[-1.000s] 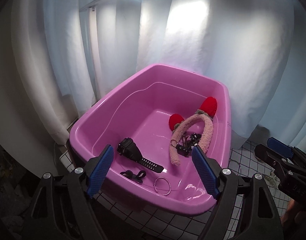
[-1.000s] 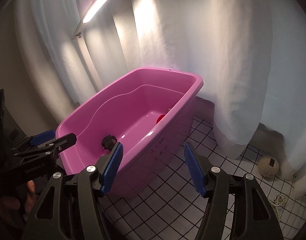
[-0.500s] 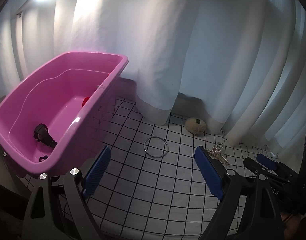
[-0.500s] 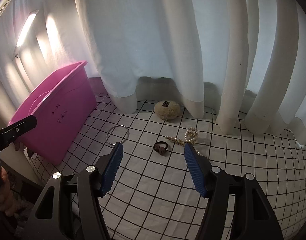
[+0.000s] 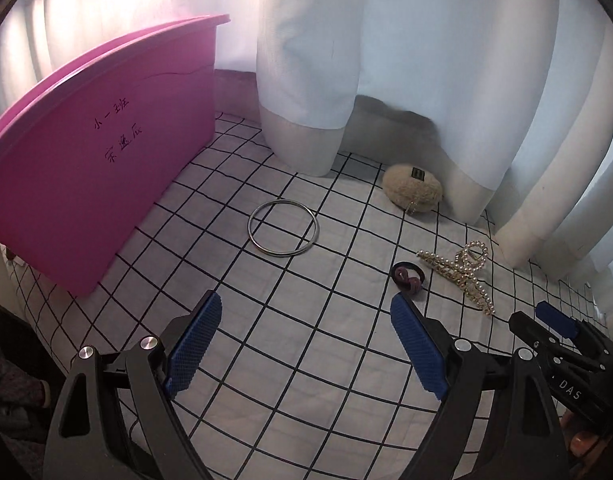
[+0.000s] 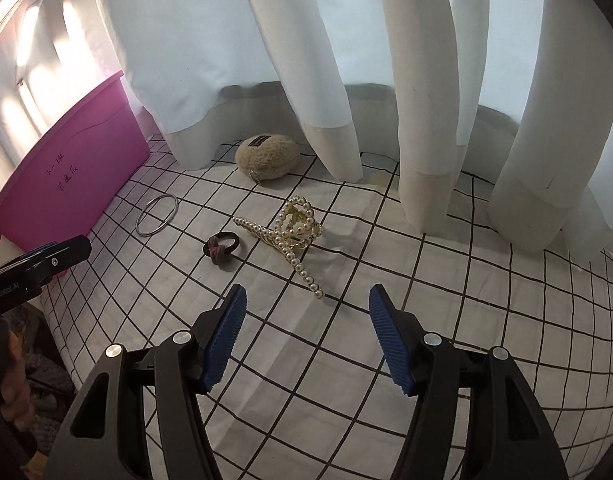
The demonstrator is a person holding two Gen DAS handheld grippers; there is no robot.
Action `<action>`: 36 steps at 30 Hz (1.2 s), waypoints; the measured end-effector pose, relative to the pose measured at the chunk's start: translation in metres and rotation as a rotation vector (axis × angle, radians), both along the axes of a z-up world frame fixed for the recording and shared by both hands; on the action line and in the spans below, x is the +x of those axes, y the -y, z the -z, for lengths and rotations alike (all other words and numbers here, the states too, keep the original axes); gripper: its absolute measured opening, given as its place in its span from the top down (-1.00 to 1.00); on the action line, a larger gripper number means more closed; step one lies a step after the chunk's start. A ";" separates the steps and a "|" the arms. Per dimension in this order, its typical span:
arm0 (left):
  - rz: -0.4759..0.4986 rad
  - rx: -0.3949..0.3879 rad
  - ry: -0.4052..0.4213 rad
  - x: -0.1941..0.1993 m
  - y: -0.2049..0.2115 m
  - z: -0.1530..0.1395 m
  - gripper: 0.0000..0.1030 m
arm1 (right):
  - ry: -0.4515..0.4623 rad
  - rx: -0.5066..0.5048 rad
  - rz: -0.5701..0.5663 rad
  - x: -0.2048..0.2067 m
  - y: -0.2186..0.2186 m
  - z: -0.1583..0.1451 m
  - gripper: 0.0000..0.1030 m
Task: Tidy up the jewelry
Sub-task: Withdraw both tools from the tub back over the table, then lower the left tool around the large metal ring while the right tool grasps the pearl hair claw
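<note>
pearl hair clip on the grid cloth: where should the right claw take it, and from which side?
Probably the raised looped handles of the pearl hair clip, from above. That end stands off the cloth, so pads can close across it; the long pearl prongs lie flat and thin. The right claw is open and empty, short of the clip.

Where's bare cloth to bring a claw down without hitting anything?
Free: the checked cloth right of the pearl hair clip, toward the curtain, and the near strip ahead of both claws. Crowded: the hair tie, clip, metal ring and fuzzy pouch cluster beside the pink tub.
</note>
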State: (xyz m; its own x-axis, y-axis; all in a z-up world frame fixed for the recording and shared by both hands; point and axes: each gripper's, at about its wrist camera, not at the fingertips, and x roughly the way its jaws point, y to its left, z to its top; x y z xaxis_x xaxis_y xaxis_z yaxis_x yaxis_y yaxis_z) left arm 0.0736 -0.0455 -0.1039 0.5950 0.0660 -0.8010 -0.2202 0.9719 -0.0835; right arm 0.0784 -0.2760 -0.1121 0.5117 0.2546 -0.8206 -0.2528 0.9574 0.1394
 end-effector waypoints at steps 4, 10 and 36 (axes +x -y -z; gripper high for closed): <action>-0.095 0.003 -0.010 0.001 0.001 0.013 -0.65 | 0.010 -0.009 -0.083 0.018 0.000 0.014 -0.19; -0.153 0.005 -0.040 0.008 -0.009 0.032 -0.65 | 0.013 -0.006 -0.126 0.040 -0.006 0.033 -0.19; -0.097 0.045 -0.088 0.103 -0.036 0.087 -0.69 | 0.051 -0.070 -0.098 0.065 -0.034 0.065 -0.19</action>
